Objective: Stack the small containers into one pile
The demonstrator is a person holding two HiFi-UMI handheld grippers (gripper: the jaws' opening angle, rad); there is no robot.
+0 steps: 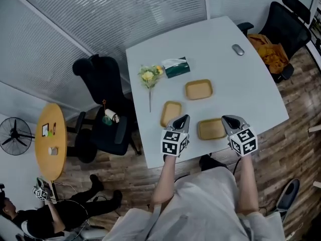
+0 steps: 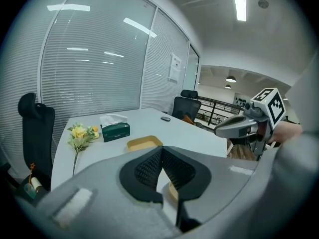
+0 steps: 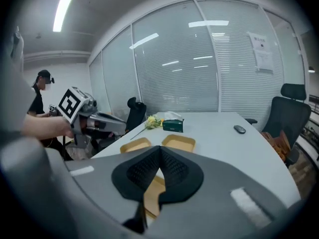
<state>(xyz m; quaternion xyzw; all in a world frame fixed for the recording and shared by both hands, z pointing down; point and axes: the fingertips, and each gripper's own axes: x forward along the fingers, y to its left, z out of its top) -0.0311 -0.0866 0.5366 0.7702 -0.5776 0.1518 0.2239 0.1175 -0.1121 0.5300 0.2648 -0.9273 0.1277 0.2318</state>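
Tissue box (image 1: pixel 176 67), flowers (image 1: pixel 149 76) (yellow), mouse (image 1: pixel 238 49)

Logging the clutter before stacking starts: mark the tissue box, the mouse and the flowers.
tissue box (image 1: pixel 177 70), head view, on its green top.
mouse (image 1: pixel 238 49), head view, middle of its back.
flowers (image 1: pixel 147 76), head view, on the yellow bloom.

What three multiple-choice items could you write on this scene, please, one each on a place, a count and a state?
1. Where does the tissue box lie? A) beside the flowers B) next to the mouse C) on a chair
2. How many tan trays are on the table? A) two B) three C) five
3. How are the jaws of the left gripper? A) together, empty B) clamped on a tray C) wide apart
Answers: 1 A, it sits by the blooms; 2 B, three lie apart, unstacked; 3 A, they meet with nothing between.
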